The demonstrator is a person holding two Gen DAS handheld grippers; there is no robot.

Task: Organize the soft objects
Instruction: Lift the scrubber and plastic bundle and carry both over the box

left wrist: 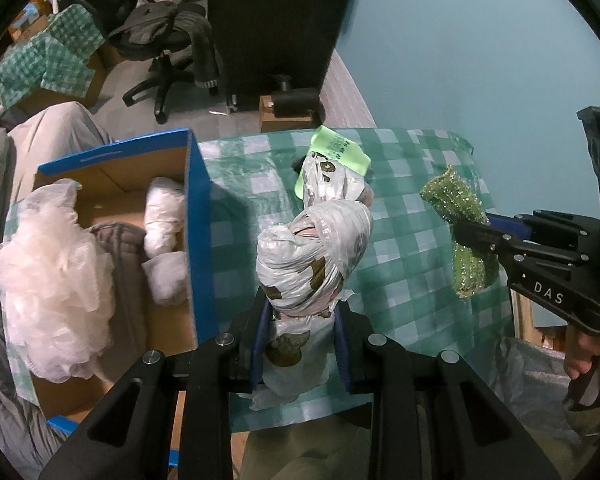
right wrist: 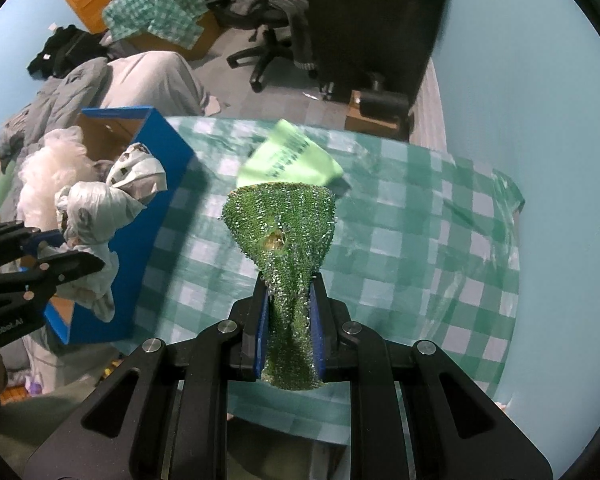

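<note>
My left gripper (left wrist: 302, 312) is shut on a knotted white plastic bag (left wrist: 312, 248) with brown prints, held above the checked table just right of the blue cardboard box (left wrist: 198, 220). It also shows in the right wrist view (right wrist: 96, 216). My right gripper (right wrist: 290, 300) is shut on a sparkly green scrubbing sponge (right wrist: 280, 224), held above the table; the sponge shows in the left wrist view (left wrist: 458, 216) at the right. A neon green cloth (right wrist: 290, 156) lies on the table beyond both. The box holds a white mesh puff (left wrist: 52, 272), white bundles (left wrist: 164, 216) and grey fabric.
The table has a green checked cover (right wrist: 420, 240). Behind it stand a black cabinet (left wrist: 276, 20), an office chair (left wrist: 160, 40) with clothes, and a small cardboard box (left wrist: 284, 114) on the floor. Grey bedding (right wrist: 100, 84) lies left of the blue box.
</note>
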